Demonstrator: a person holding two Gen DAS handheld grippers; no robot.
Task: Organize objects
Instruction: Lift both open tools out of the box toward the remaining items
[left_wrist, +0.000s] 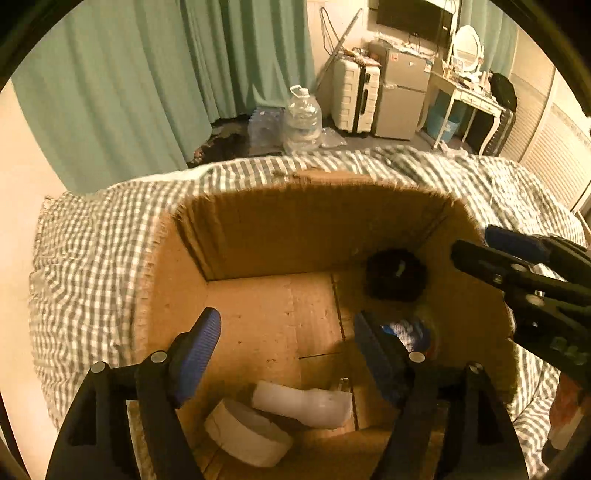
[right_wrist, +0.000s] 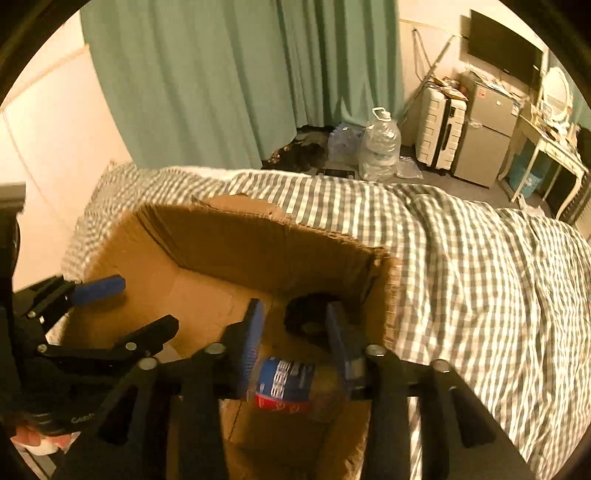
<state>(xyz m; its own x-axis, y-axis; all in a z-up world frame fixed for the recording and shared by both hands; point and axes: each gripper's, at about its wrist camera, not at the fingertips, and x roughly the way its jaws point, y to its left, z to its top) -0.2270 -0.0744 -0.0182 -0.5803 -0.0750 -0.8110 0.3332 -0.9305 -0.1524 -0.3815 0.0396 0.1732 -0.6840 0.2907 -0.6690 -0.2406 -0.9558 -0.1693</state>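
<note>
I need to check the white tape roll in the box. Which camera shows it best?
The left wrist view: the tape roll lies in plain sight on the box floor, beside a white bottle. The right wrist view does not show it.

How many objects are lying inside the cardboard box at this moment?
4: a white tape roll and white bottle near the front, a blue-labelled item at right, a black object in the far-right corner. Others may be hidden.

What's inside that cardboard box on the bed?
In the cardboard box: a white tape roll, a white plastic bottle, a round black object and a blue-labelled container, partly hidden by gripper fingers.
</note>
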